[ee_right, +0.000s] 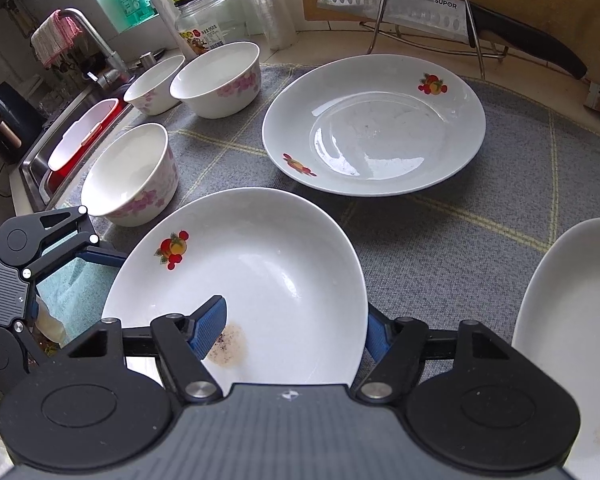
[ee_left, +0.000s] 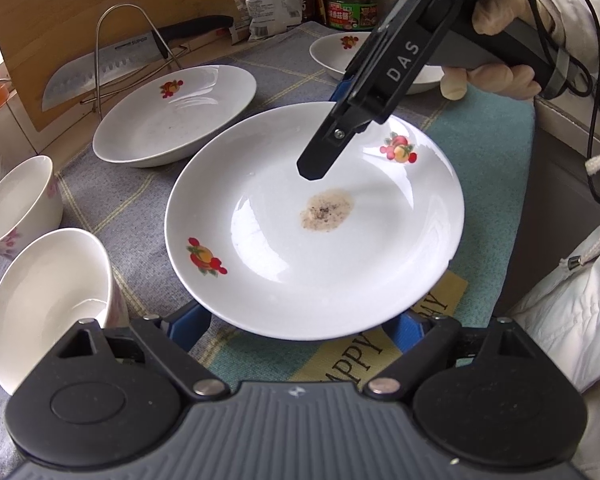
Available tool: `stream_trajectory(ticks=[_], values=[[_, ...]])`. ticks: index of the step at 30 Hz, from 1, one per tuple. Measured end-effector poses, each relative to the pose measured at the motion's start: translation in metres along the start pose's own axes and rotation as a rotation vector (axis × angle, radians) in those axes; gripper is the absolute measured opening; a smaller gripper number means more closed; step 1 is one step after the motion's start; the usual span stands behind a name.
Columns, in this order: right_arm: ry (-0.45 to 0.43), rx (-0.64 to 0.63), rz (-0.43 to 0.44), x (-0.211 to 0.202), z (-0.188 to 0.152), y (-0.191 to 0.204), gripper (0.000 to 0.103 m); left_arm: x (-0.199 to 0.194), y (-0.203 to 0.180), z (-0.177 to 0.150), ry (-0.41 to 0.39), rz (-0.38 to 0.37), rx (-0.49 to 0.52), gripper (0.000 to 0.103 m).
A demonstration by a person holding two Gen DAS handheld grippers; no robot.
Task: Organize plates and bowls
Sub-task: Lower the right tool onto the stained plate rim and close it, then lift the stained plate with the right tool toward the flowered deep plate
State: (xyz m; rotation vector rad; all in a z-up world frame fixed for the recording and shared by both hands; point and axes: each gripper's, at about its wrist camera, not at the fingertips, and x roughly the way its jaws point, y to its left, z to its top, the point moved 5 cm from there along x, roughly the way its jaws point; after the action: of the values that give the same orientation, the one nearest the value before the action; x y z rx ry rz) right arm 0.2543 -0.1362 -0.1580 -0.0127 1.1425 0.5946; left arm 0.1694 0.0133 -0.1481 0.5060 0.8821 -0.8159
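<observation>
- On the checked cloth [ee_right: 500, 208], the stained plate [ee_left: 312, 240] lay centred; right gripper [ee_right: 296, 332] clamped its rim, one finger inside, one outside.
- Left gripper [ee_left: 300, 332] straddled the near rim, unclenched; next, probably, lifting onto the neighbouring plate [ee_right: 376, 128].

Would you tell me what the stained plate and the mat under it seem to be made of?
Stained plate: likely glazed ceramic or porcelain; glossy white, sharp window reflections, printed fruit decals. Melamine cannot be ruled out.
Mat: looks like woven fabric; matte grey, visible weave, pale stripes.
</observation>
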Motion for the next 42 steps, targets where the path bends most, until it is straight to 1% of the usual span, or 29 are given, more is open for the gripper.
stream_trajectory(ticks=[2,4,6,9,11,14,17,19,22,25,28,31,35,39,42], values=[[0.005,-0.003,0.000,0.001,-0.002,-0.002,0.075,0.001,0.000,0.000,0.006,-0.018,-0.001,0.091],[0.006,-0.010,-0.002,0.002,-0.003,-0.003,0.075,0.001,-0.002,-0.001,0.009,-0.041,0.021,0.091],[0.011,-0.003,0.004,0.003,-0.004,-0.006,0.075,0.001,-0.003,-0.001,0.005,-0.041,0.037,0.091],[0.014,-0.020,0.017,0.003,-0.004,-0.008,0.075,0.002,0.000,0.000,0.008,-0.071,0.037,0.092],[0.013,-0.026,0.022,0.003,-0.004,-0.009,0.075,0.003,0.000,0.000,0.004,-0.077,0.039,0.092],[0.009,-0.045,0.023,0.002,-0.001,-0.009,0.075,0.004,0.001,-0.001,-0.006,-0.087,0.034,0.092],[0.018,-0.056,0.045,0.003,0.002,-0.010,0.076,0.005,0.001,0.000,-0.012,-0.104,0.017,0.092],[0.032,-0.057,0.057,0.005,0.004,-0.011,0.077,0.006,0.002,0.000,-0.020,-0.120,-0.003,0.094],[0.039,-0.060,0.060,0.008,0.006,-0.013,0.077,0.008,0.001,-0.001,-0.033,-0.110,-0.013,0.098],[0.040,-0.066,0.057,0.009,0.008,-0.013,0.077,0.010,0.001,-0.002,-0.040,-0.101,-0.022,0.098],[0.043,-0.078,0.051,0.010,0.009,-0.012,0.077,0.009,0.003,-0.004,-0.049,-0.112,-0.036,0.098],[0.051,-0.083,0.064,0.010,0.010,-0.010,0.078,0.007,0.003,-0.004,-0.059,-0.109,-0.020,0.098],[0.061,-0.091,0.057,0.012,0.011,-0.008,0.077,0.006,0.001,-0.002,-0.067,-0.111,-0.003,0.098],[0.068,-0.091,0.059,0.012,0.011,-0.009,0.077,0.007,0.003,-0.002,-0.067,-0.119,-0.007,0.098],[0.083,-0.104,0.056,0.011,0.009,-0.009,0.076,0.006,0.003,-0.001,-0.068,-0.112,-0.002,0.098]])
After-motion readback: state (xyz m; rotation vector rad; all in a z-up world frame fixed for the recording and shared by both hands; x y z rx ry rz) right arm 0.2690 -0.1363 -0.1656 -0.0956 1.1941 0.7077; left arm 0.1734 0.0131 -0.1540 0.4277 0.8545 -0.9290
